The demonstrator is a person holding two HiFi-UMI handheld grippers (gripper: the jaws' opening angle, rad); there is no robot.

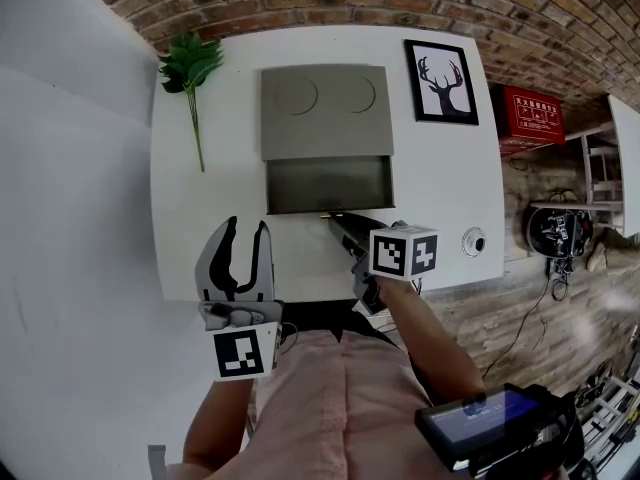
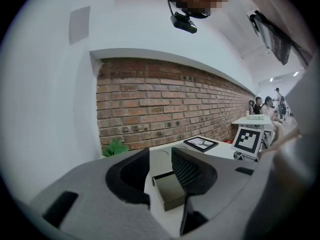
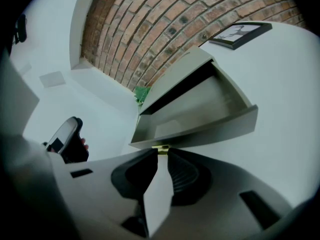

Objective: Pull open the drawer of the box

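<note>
A grey box (image 1: 325, 110) with two round marks on its lid sits on the white table (image 1: 220, 208). Its drawer (image 1: 329, 185) stands pulled out toward me and looks empty inside (image 3: 200, 109). My right gripper (image 1: 335, 218) is shut on the small brass handle (image 3: 160, 148) at the middle of the drawer's front edge. My left gripper (image 1: 247, 243) hangs open over the table's near edge, left of the drawer, with nothing between its fingers (image 2: 187, 171). In the left gripper view the open drawer (image 2: 170, 190) shows between the jaws, farther off.
A green plant sprig (image 1: 190, 78) lies at the table's left. A framed deer picture (image 1: 441, 80) sits at the right. A small round object (image 1: 473, 241) rests near the right front corner. A brick wall (image 1: 420, 8) runs behind the table; a red box (image 1: 527, 116) stands at the right.
</note>
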